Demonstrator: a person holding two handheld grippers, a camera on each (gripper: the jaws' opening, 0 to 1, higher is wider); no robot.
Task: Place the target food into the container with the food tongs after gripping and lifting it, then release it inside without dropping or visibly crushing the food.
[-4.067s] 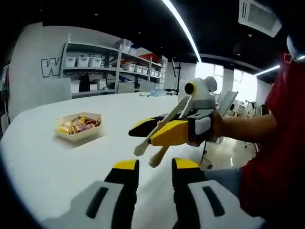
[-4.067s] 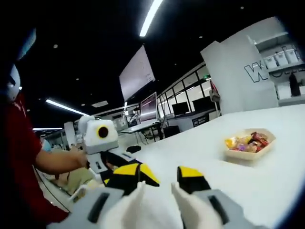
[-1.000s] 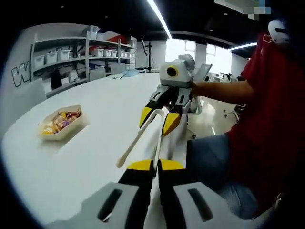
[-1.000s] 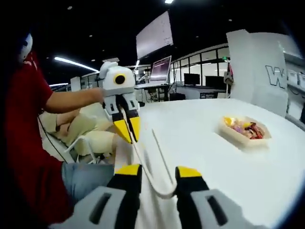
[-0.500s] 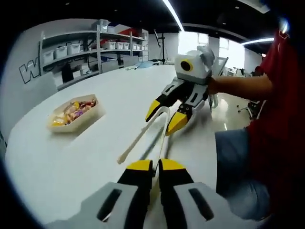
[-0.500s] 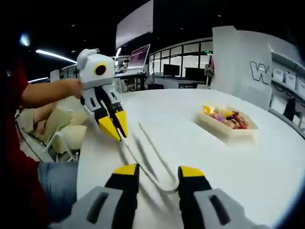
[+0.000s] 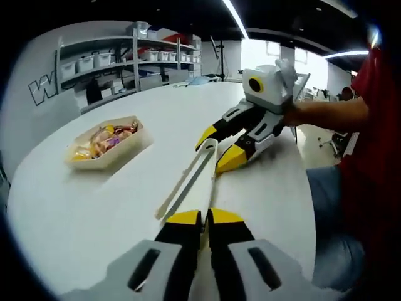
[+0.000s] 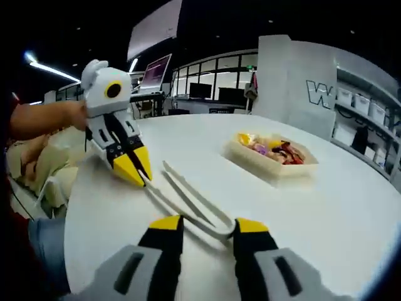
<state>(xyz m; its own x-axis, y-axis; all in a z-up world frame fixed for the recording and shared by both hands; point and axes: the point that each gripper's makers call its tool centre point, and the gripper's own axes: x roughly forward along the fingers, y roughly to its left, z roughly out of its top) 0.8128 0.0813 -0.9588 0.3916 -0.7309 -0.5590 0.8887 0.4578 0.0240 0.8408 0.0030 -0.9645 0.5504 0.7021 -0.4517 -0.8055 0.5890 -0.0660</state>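
- Office shelving and monitors ring a broad white desk (image 7: 94,207) with little on it besides the tongs and a tray.
- Progress: I judge the task barely begun. No food has been gripped or lifted yet; the tongs (image 7: 191,179) are only being readied between the two tools.
- Left hand-held gripper (image 7: 202,221): its jaws are clenched on one end of the tongs, apparently the tip of one arm; the right gripper view shows it (image 8: 133,170) pinching that arm while the other arm runs free beside it.
- Right hand-held gripper (image 8: 204,224): its jaws stand either side of the tongs' (image 8: 188,204) bent hinge end, seemingly touching it, but I cannot tell whether they truly grip it (from the left gripper view it (image 7: 219,145) looks spread around the hinge).
- Tray (image 7: 141,139): a shallow pale tray ahead and to the left of the left hand-held gripper, ahead and to the right of the right one (image 8: 250,160), well apart from both.
- Contents: a small heap of wrapped pieces (image 8: 272,149) in yellow, red and purple lies inside. Which piece is the target, and whether this tray is source or destination, I cannot tell.
- Left to do: get a working hold on the tongs, pick, carry, release gently.
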